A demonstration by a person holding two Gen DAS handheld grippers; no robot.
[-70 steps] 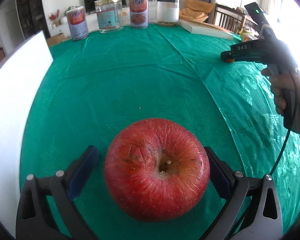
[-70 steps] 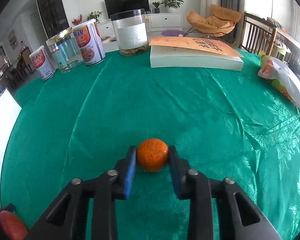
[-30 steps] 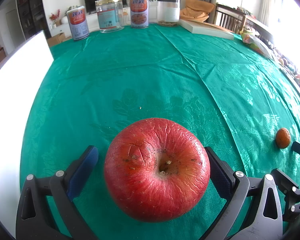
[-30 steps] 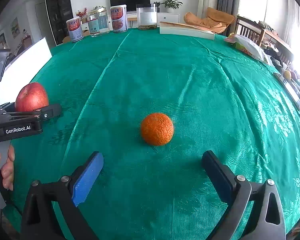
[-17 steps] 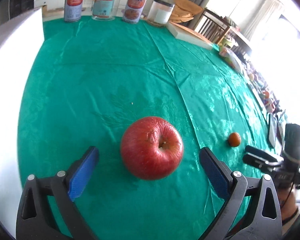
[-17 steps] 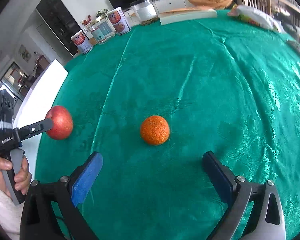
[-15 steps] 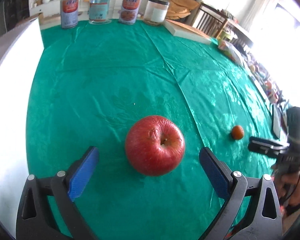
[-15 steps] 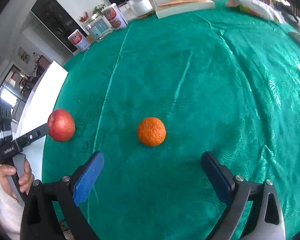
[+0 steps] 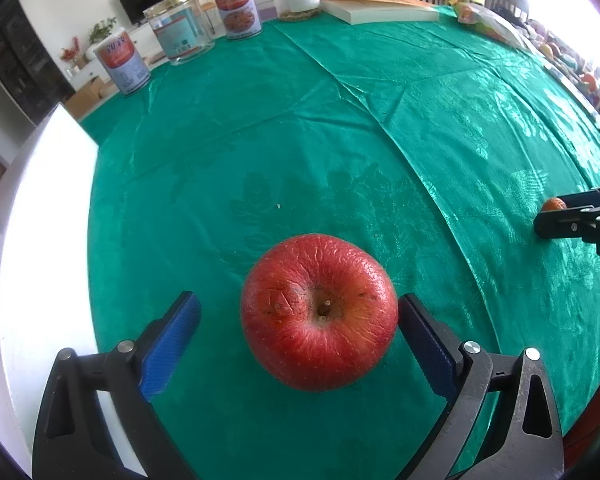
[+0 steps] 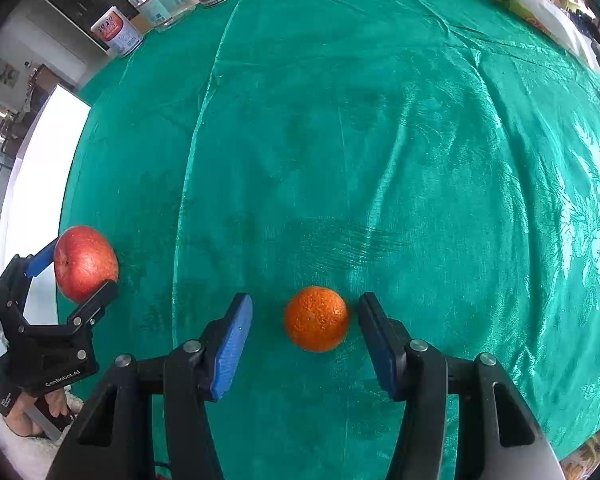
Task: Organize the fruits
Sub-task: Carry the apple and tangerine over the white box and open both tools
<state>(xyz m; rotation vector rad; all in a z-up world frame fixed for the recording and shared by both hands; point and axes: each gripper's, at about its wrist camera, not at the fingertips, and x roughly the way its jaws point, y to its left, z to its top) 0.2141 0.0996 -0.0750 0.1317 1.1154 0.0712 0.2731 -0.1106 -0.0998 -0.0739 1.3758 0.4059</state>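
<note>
- The left gripper [image 9: 298,340], jaws just narrowing but not yet touching, straddles the red apple [image 9: 319,314] on the green-clothed bench [image 9: 340,140].
- Right of the apple, the right gripper [image 10: 305,338], closing too, brackets the orange [image 10: 316,318], apparently ready to grasp.

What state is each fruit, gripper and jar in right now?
apple: on the cloth, right pad at its side, left pad clear.
tangerine: on the cloth, ungripped.
left gripper: jaws open, closing around the apple.
right gripper: jaws open, closing around the tangerine.
glass jar: upright, lid on.
</note>
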